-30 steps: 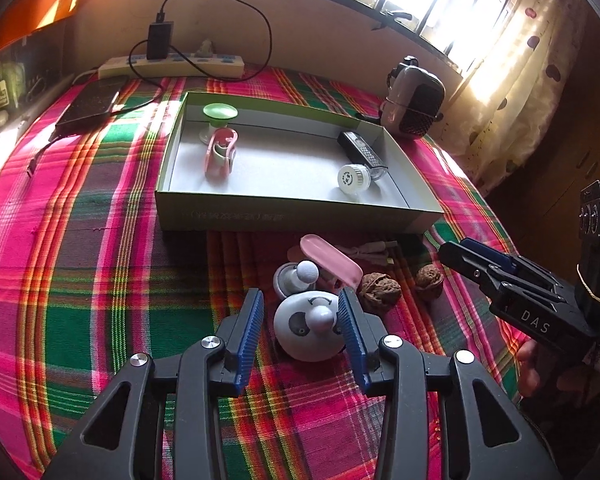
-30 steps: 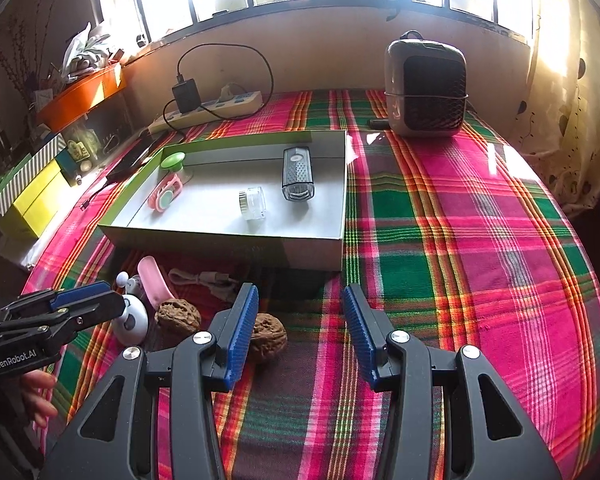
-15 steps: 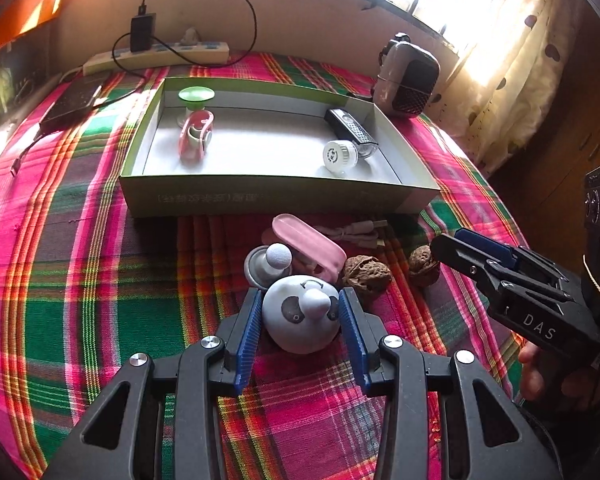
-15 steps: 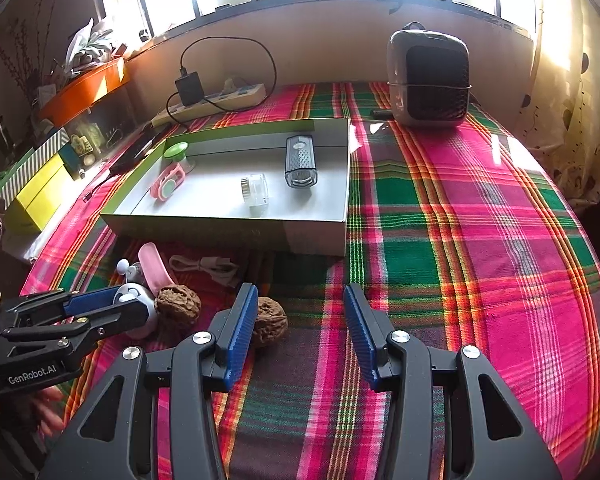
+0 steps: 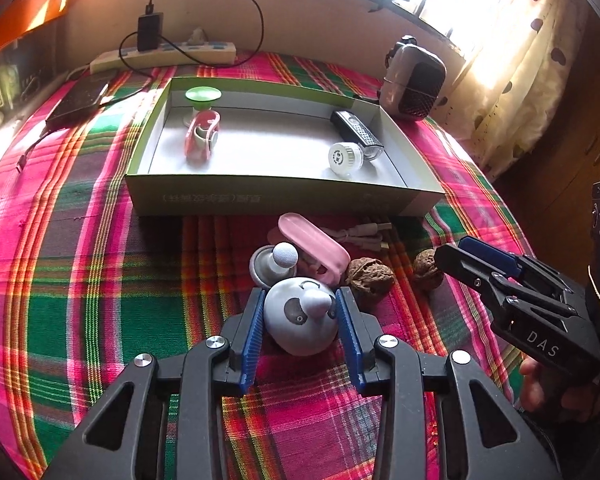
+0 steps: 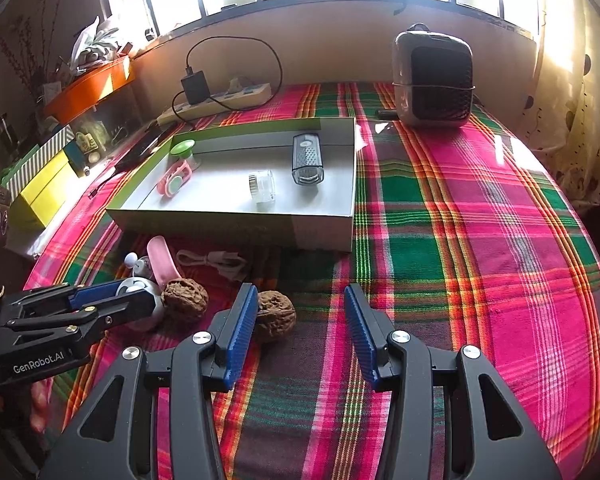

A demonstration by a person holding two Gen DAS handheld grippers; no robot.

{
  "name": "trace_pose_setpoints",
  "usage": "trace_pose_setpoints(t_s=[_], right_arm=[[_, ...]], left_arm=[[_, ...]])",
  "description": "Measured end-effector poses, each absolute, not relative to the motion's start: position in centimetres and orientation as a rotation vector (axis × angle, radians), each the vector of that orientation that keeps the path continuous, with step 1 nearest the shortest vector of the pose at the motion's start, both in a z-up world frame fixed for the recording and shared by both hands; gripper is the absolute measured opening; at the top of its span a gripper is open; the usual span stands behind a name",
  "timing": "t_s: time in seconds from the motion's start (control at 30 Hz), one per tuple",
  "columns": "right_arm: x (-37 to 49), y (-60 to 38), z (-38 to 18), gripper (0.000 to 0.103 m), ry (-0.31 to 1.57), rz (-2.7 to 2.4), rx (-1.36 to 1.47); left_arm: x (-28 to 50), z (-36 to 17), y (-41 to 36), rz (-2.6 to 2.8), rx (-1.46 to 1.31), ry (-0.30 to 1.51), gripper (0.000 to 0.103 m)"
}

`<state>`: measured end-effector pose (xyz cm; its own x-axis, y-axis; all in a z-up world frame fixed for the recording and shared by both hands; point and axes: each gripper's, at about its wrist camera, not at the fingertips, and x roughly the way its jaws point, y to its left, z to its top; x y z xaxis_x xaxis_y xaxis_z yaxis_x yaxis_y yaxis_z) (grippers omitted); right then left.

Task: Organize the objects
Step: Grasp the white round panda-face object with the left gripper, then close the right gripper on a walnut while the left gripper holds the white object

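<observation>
My left gripper is shut on a grey panda-faced round toy, its blue pads against both sides. The toy rests on the plaid cloth in front of a green-edged box. A small knobbed grey piece, a pink case, a white cable and two walnuts lie just beyond. My right gripper is open and empty, its left finger beside a walnut. The box holds a pink holder, a green-topped stand, a white jar and a black device.
A small heater stands at the back right. A power strip with a charger lies along the back wall, and a dark phone at the back left. Yellow boxes sit off the table's left edge.
My left gripper moved forward around the panda toy and closed on it. The right gripper stayed open and barely shifted.
</observation>
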<state>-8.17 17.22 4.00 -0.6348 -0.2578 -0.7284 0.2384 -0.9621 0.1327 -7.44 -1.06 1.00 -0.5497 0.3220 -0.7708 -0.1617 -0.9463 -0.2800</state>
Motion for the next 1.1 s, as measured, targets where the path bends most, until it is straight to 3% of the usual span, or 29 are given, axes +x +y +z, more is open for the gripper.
trace_pose_setpoints(t_s=[1.1], right_arm=[[-8.5,14.7,2.3,0.046,0.104,-2.585,1.251]], left_arm=[[-6.4,0.9,-4.5,2.613,-1.283,-0.355,0.029]])
